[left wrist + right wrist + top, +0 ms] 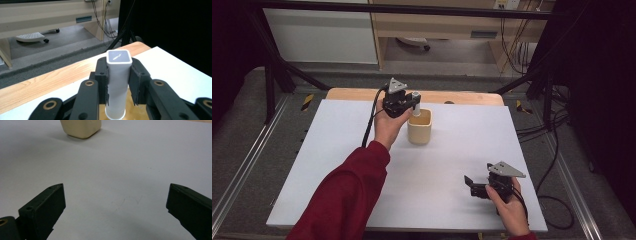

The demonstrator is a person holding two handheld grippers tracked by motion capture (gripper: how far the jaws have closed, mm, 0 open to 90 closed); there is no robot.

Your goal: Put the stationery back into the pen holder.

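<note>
A white tube with a grey cap (pixel 117 80) stands upright between the jaws of my left gripper (pixel 119 82), which is shut on it. The tube (pixel 416 105) hangs over the back rim of a cream square cup (pixel 419 127) at the far middle of the white table, its lower end inside the cup. My left gripper (pixel 404 106) sits just left of the cup. Near the front right, my right gripper (pixel 470 186) rests low over the table with its jaws wide apart and nothing between them. From the right gripper view (pixel 115 202) the cup (pixel 81 127) lies far ahead.
The white tabletop (pixel 442 160) has a wooden strip (pixel 462 97) along its far edge. Beyond it are grey floor, a pale cabinet (pixel 442 22) and cables (pixel 512 45). Black frame legs (pixel 272 75) stand at both far corners.
</note>
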